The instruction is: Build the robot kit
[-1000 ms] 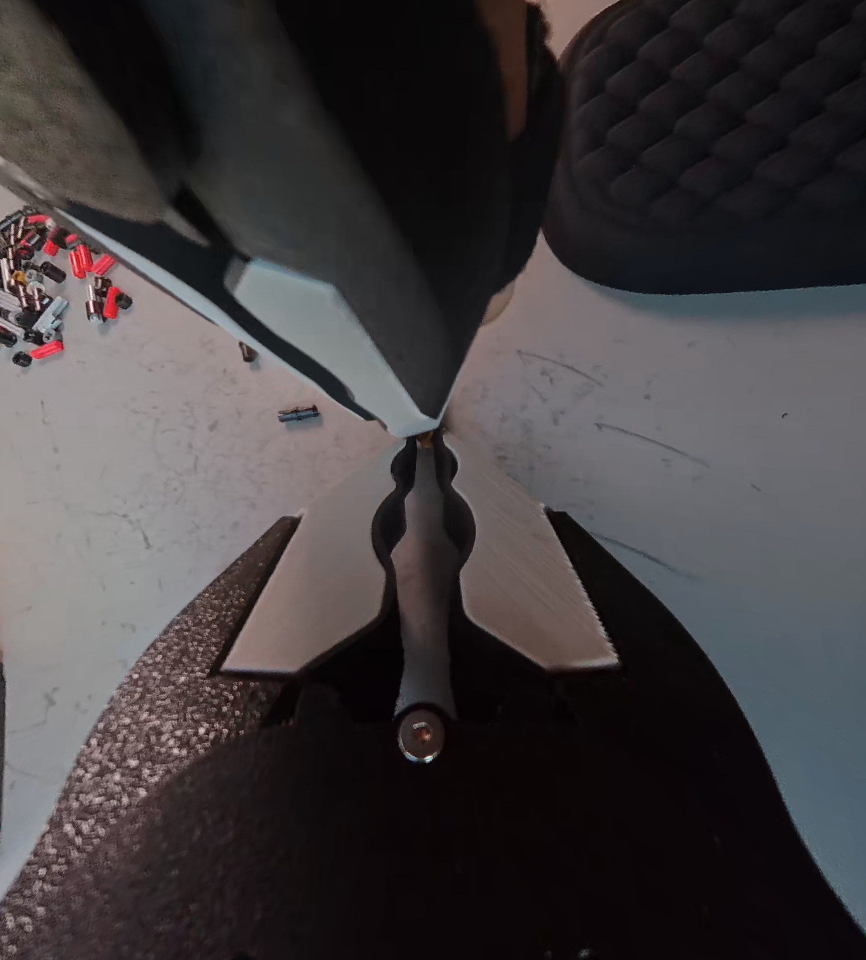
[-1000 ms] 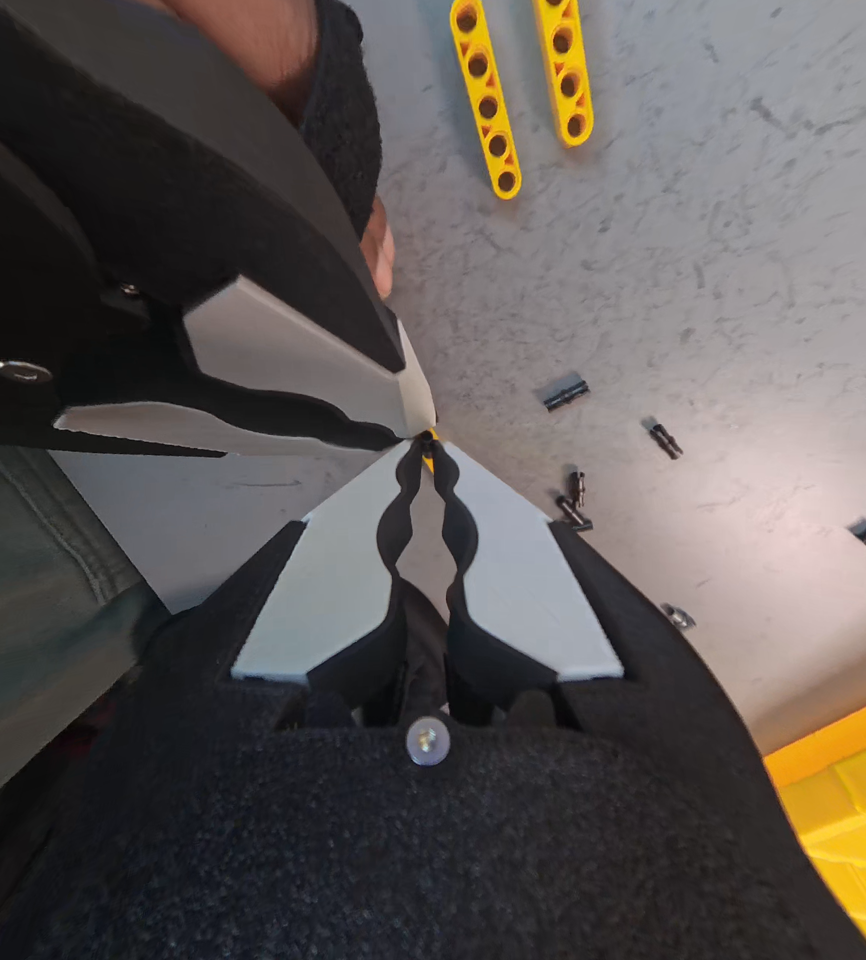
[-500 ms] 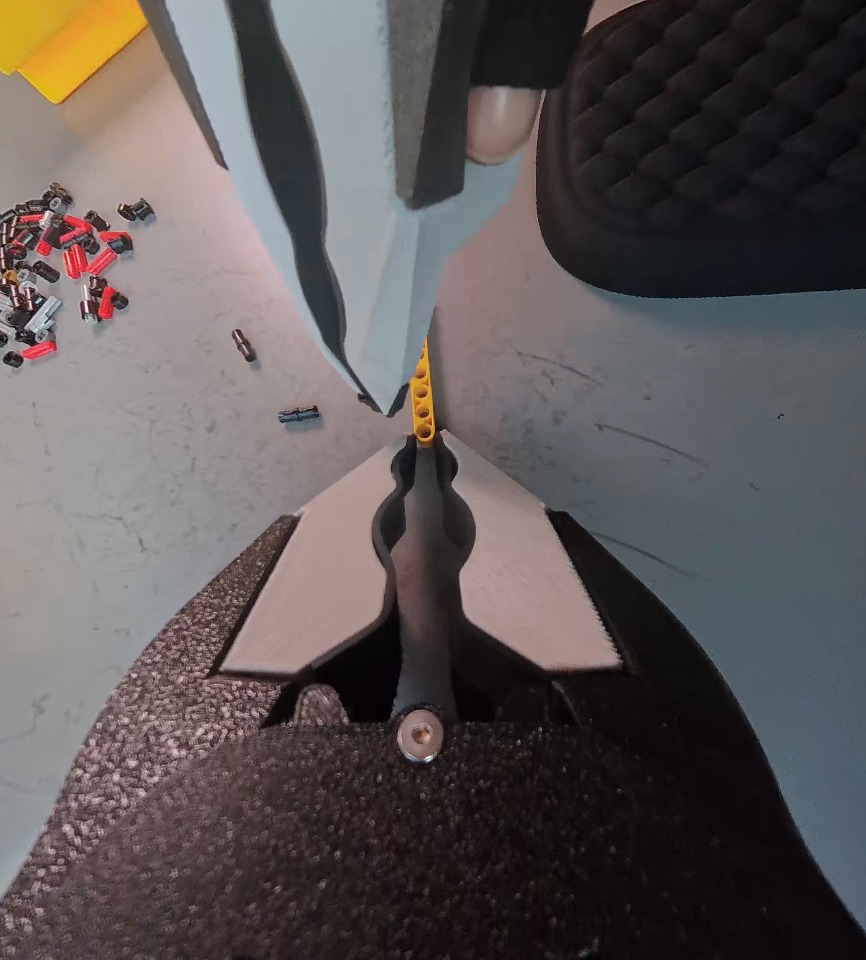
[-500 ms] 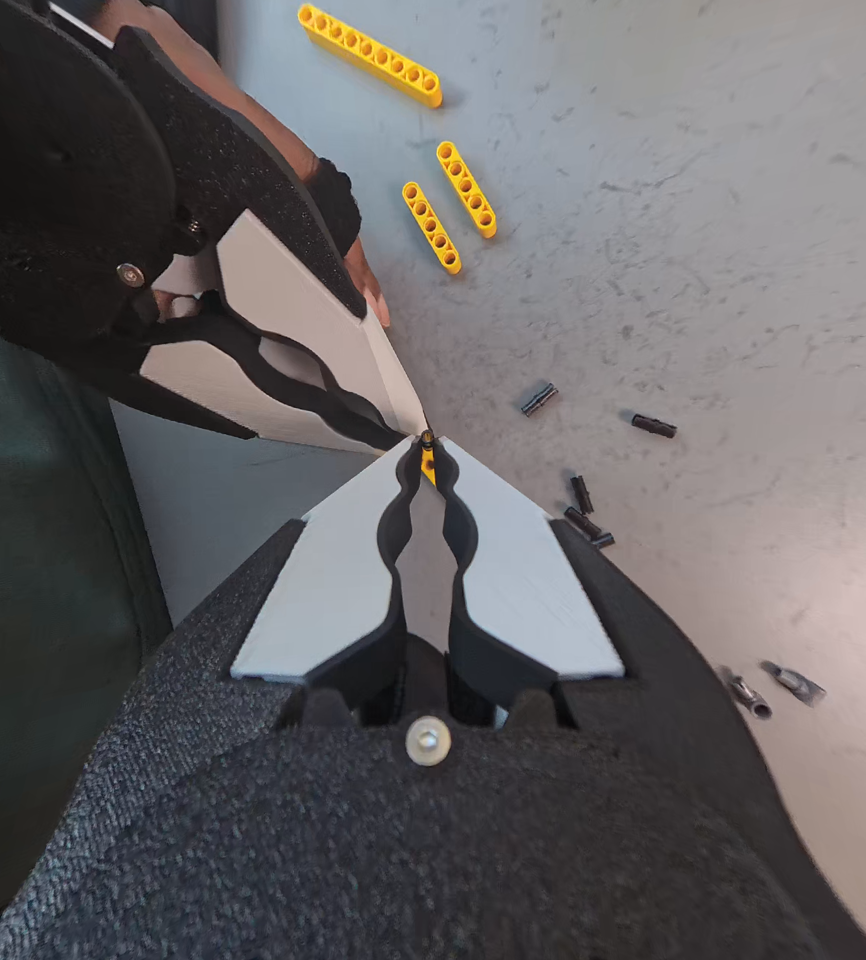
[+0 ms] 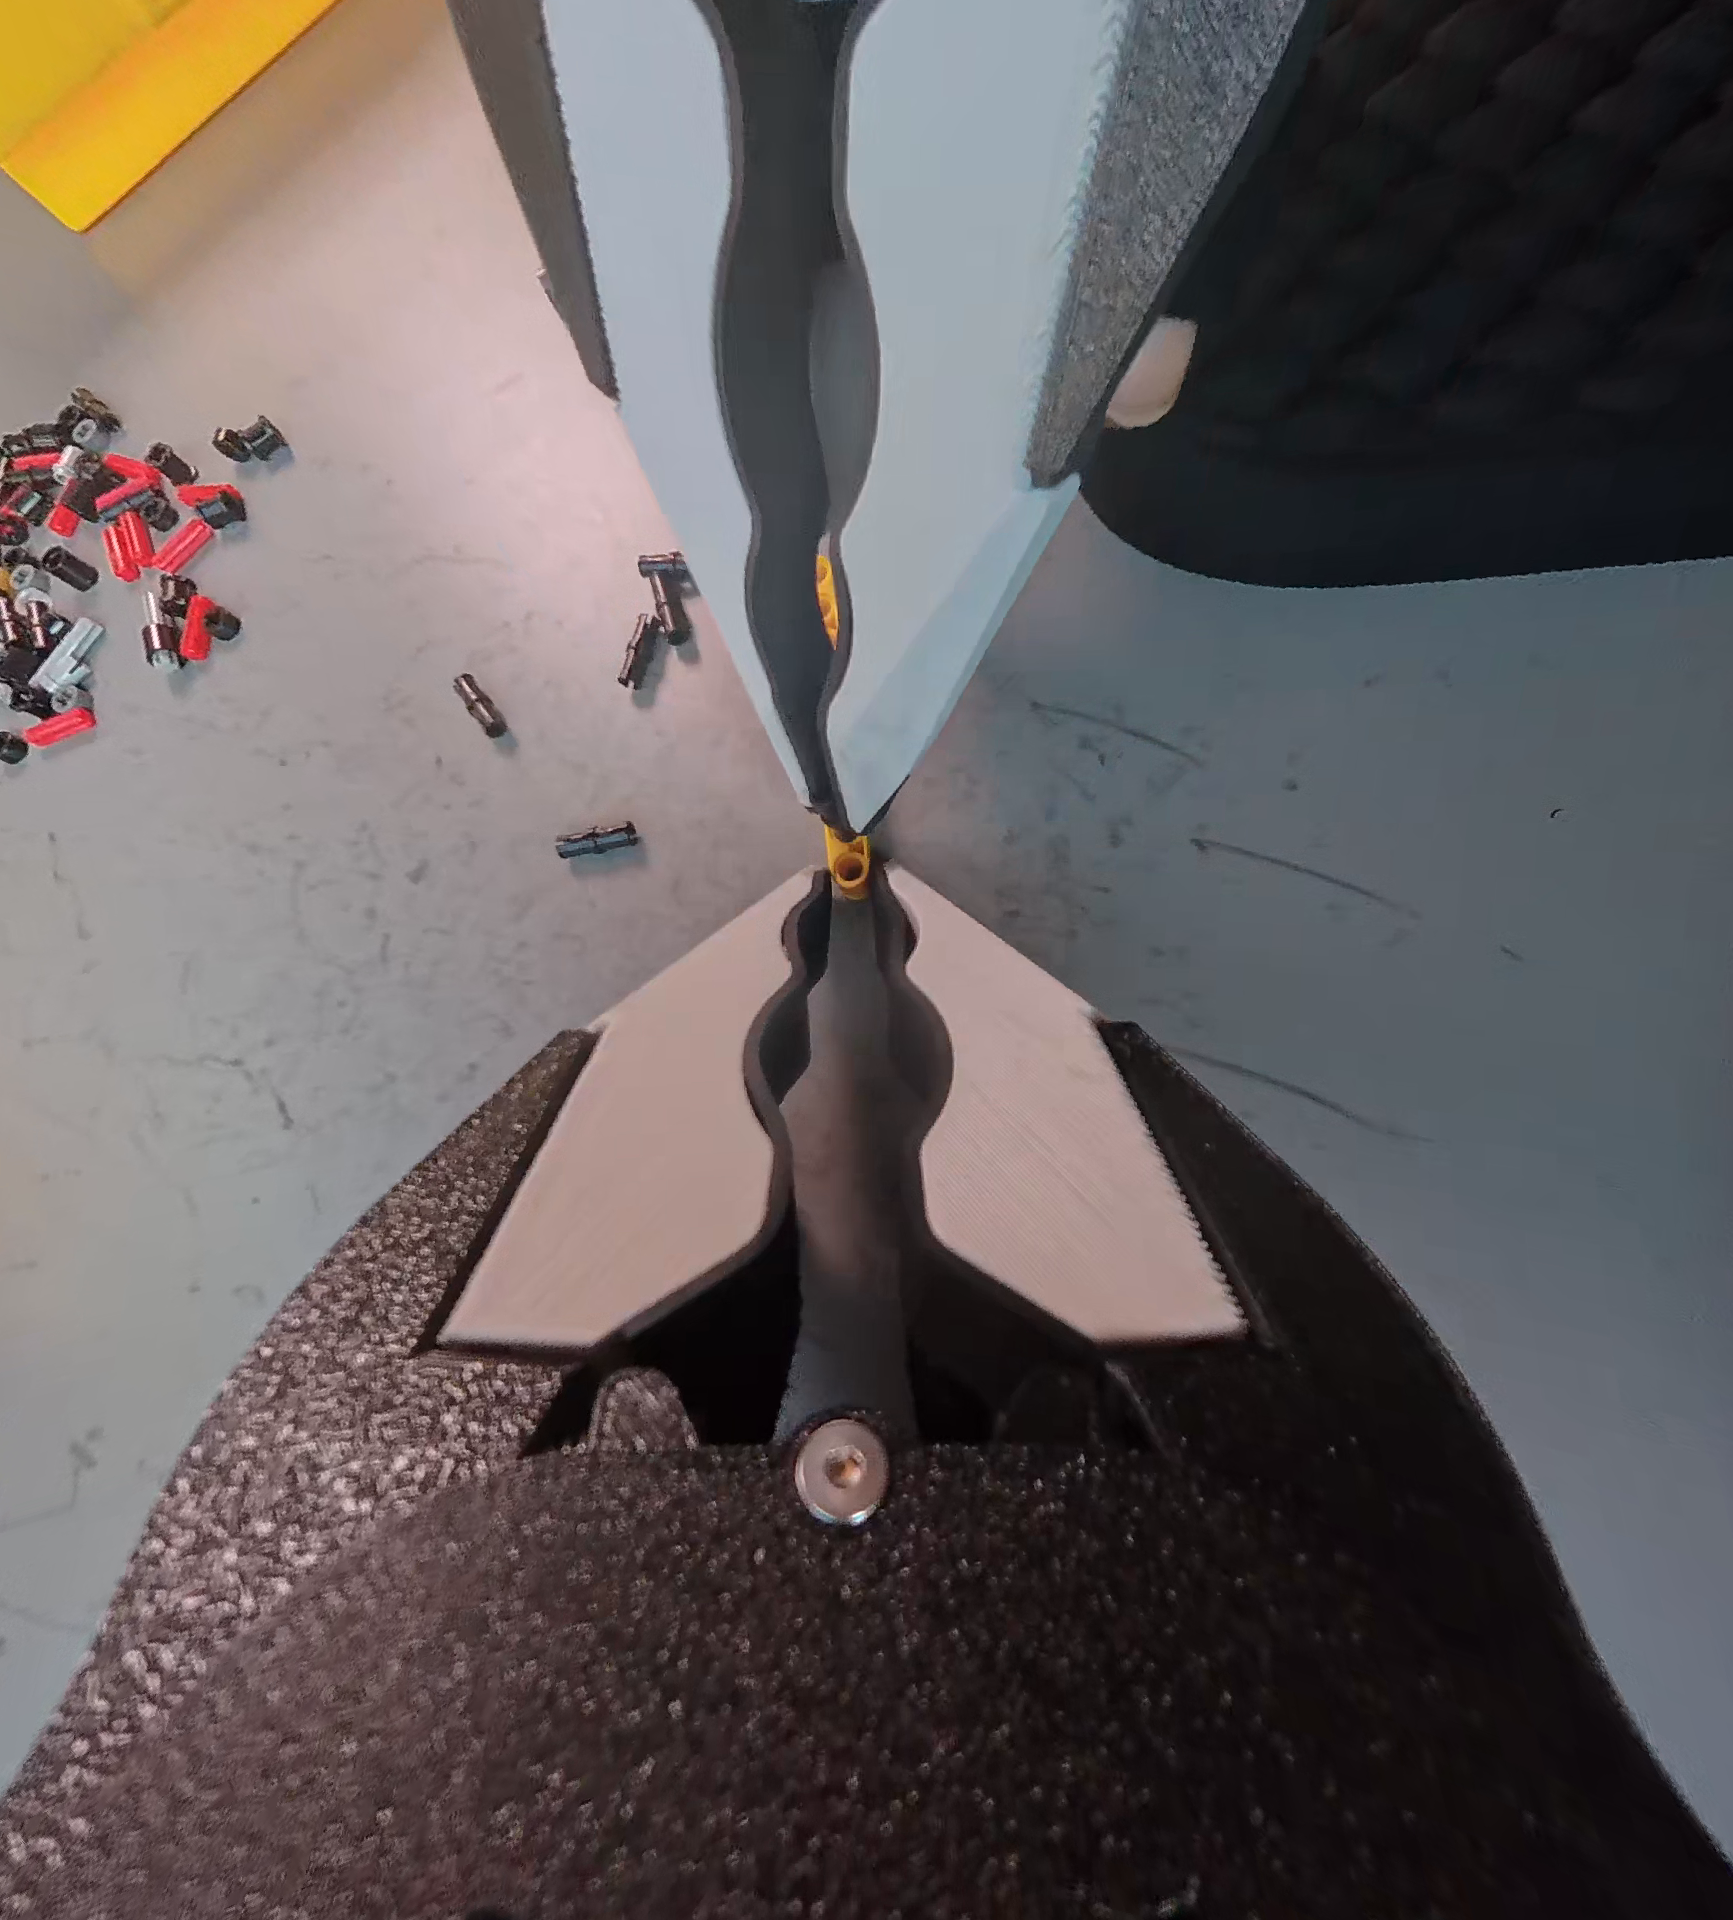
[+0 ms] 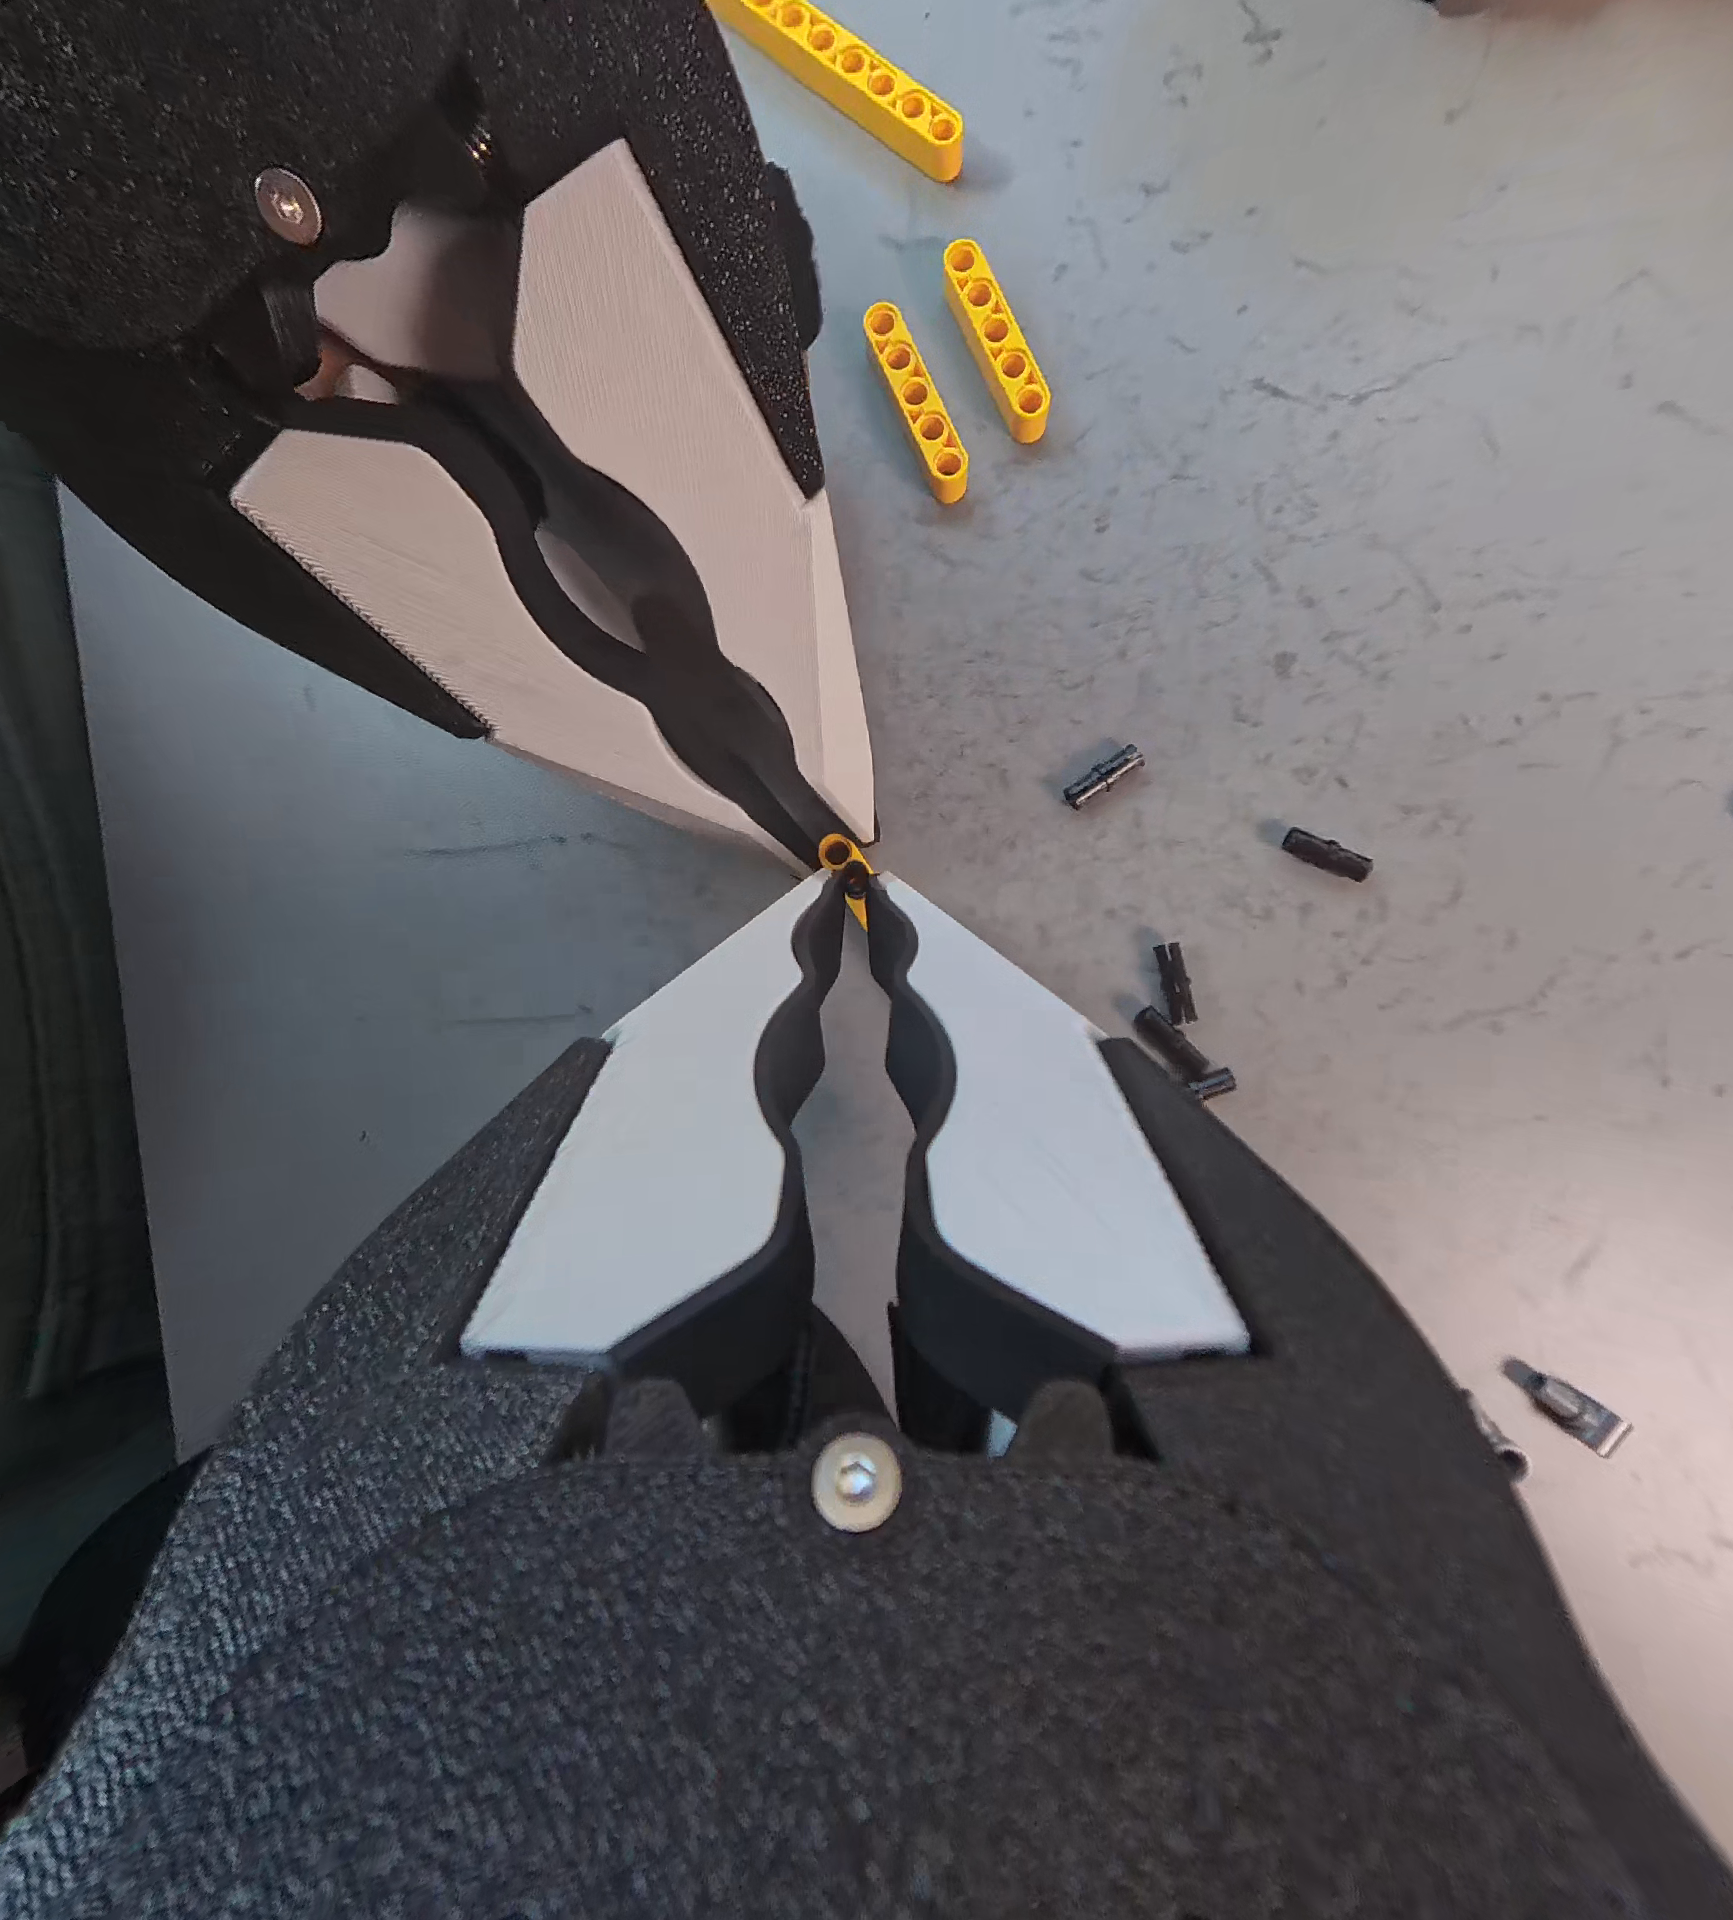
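Pinching holed yellow beam (image 5: 849, 862), black pin (image 6: 855, 883)

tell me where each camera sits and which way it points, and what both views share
Left wrist view: sits on the left hand-held gripper, looking along its fingers down at the grey table; a fingertip shows behind the right hand-held gripper.
Right wrist view: sits on the right one, facing the left one tip to tip; a dark green garment shows.
Shared: the yellow beam at the tips and loose black pins.
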The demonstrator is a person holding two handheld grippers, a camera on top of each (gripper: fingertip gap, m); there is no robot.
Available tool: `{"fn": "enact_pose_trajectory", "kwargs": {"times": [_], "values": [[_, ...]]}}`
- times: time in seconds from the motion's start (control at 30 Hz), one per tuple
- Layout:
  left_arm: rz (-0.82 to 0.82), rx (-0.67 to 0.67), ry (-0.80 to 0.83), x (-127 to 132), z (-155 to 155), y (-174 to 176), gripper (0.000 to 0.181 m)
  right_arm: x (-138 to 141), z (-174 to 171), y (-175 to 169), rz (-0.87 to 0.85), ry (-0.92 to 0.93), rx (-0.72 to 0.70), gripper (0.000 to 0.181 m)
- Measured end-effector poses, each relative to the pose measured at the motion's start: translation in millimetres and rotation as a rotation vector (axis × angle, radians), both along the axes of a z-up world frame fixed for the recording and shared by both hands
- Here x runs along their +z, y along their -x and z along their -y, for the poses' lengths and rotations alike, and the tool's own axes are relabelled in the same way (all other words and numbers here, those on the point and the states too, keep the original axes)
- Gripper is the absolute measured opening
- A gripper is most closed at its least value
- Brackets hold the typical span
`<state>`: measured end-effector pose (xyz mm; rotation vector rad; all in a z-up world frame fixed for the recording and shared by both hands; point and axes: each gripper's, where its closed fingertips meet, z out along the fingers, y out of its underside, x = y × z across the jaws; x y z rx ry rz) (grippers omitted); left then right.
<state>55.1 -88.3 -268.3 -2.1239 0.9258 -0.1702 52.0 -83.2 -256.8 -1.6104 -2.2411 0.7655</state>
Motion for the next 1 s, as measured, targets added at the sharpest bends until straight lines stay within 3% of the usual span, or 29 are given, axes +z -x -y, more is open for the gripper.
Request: {"fn": "enact_pose_trajectory", "kwargs": {"times": [0.63,0.9,1.0], "values": [[0.016,-0.047,0.026,-0.3,-0.1,-0.2,0.006,-5.1,-0.6,-1.5,0.073,-0.158,0.219,0.003],[0.027,-0.057,0.028,-0.1,-0.7,0.6,0.006,-4.5,-0.6,-0.3,0.059,-0.147,0.197,0.004],[0.025,-0.061,0.026,0.0,-0.3,-0.1,0.006,-1.0,3.6,-2.0,0.048,-0.097,0.198,0.02]]}}
